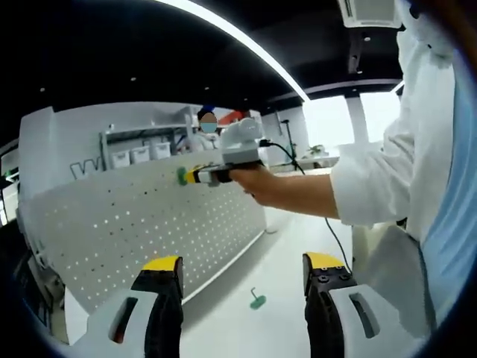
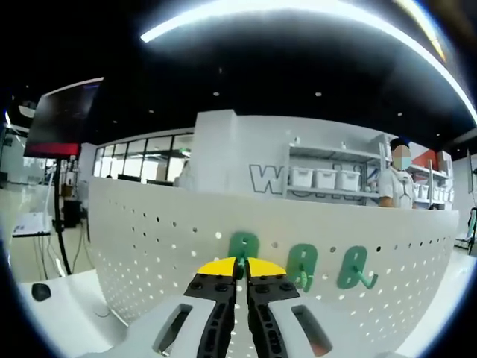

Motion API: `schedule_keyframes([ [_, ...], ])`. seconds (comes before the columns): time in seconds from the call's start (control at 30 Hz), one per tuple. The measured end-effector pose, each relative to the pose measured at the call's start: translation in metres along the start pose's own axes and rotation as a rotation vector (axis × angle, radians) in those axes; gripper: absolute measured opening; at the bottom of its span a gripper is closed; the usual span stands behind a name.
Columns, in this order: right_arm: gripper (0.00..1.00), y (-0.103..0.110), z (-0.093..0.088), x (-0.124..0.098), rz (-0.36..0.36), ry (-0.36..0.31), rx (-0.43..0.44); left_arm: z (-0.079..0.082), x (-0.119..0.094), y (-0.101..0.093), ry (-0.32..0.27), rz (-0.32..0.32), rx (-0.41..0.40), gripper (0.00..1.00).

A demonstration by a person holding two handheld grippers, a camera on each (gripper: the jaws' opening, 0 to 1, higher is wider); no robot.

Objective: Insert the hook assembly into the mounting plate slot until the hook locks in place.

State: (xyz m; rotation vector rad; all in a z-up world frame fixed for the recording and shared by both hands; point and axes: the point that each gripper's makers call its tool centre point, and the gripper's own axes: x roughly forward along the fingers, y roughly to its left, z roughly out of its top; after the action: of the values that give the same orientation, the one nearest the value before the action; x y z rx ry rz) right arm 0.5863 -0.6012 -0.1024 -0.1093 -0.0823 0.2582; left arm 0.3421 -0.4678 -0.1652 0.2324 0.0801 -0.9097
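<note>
At the pegboard (image 2: 149, 246), upright at the far edge of the white table (image 1: 246, 328), the right gripper (image 2: 241, 270) has its yellow-tipped jaws squeezed nearly together on a green hook (image 2: 241, 245), backing plate pressed flat vs. the perforated face. Left gripper view shows the same thing from the side: right gripper (image 1: 200, 175) reaching out from the person's hand (image 1: 253, 179), nose at the board, green bit at its tip. Left gripper (image 1: 242, 272) hangs back w/ jaws wide apart, holding nothing.

Risks, judged from here:
- Hook pegs prob. not fully seated; letting go early = it drops off the board. Can't tell from either view if it's locked.
- Pushing off-angle could miss the holes or skid the plate across them.
- Board is freestanding; a hard push may tip or shift it.
- Two hooks already hung just to the right, nearer one (image 2: 300, 267) close by and another (image 2: 352, 270) beyond it; a sideways slip could knock the near one.

Hook look: teal-green plastic, rounded-top flat plate, small curved prong low down on the hung ones. One more green hook (image 1: 257, 300) lies loose on the table.
</note>
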Motion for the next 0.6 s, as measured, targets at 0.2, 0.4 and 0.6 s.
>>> schedule_keyframes([
  [0.2, 0.0, -0.0034, -0.0002, 0.0011, -0.037, -0.01, -0.02, -0.002, 0.003, -0.0036, -0.002, -0.011, -0.002, 0.66],
  [0.4, 0.0, -0.0035, -0.0002, 0.0022, -0.059, -0.01, -0.066, -0.0025, 0.0008, -0.0028, -0.009, -0.005, -0.009, 0.65],
  [0.6, 0.0, -0.0033, 0.0019, 0.001, -0.081, -0.014, -0.108, -0.0027, 0.0001, -0.004, -0.012, -0.006, -0.009, 0.64],
])
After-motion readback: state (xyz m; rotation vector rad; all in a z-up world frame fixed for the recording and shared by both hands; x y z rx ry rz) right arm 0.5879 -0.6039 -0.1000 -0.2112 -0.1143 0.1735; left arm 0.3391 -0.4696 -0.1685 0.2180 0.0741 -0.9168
